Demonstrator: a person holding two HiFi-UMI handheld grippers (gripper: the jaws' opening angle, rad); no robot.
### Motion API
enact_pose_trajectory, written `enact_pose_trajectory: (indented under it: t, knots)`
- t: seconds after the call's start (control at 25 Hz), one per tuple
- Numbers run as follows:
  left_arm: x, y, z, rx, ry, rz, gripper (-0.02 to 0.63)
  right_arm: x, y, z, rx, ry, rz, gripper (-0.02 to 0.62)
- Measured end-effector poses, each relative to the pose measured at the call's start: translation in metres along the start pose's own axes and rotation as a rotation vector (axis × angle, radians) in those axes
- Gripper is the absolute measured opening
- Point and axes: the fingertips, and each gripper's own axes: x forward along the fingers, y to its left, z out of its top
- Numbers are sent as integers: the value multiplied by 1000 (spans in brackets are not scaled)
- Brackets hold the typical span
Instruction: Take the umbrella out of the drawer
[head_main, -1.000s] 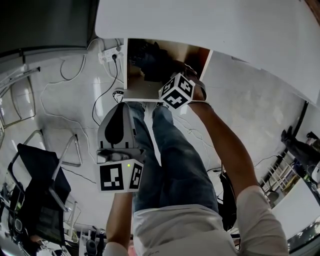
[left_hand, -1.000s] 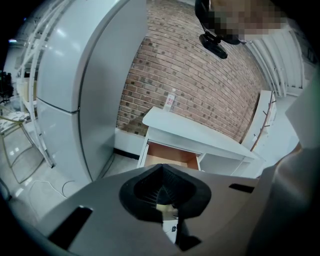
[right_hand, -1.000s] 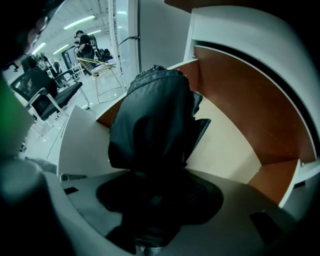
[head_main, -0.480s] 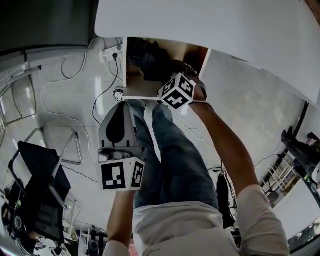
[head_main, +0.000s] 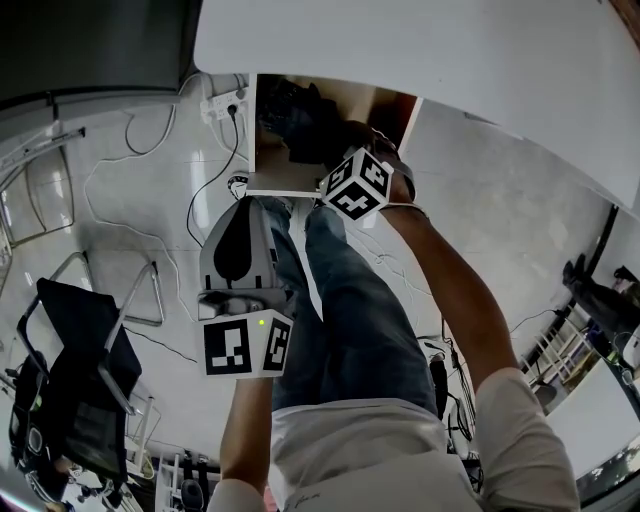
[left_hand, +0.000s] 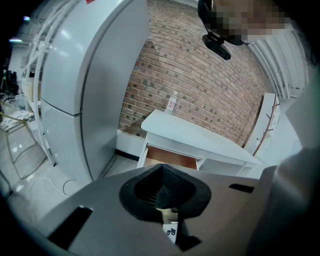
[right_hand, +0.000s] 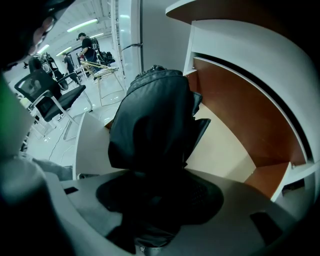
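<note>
The black folded umbrella (right_hand: 150, 117), its fabric crumpled and loosely bunched, sits in the open white drawer with brown wood lining (right_hand: 235, 110). The right tongs (right_hand: 157, 197) clamp its near end. The left tongs (left_hand: 162, 192) are pressed together, empty, well apart from it.

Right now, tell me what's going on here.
A person stands at a white desk with a hand-held claw in each hand, and the desk's drawer is pulled open. The right claw reaches down into the drawer and looks clamped on the black folded umbrella, which is not yet out of the drawer. The left claw hangs outside the drawer, shut and empty.
</note>
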Motion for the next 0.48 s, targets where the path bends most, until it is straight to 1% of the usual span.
enact_pose_trajectory:
  t: [0.32,0.48]
  knots:
    - [-3,-2,5,-5,-2,5,17,-7,0,1,17,-2,13,250]
    - [-3,-5,10,-1,1,-7,17,-11,0,3,12,-2,16,252]
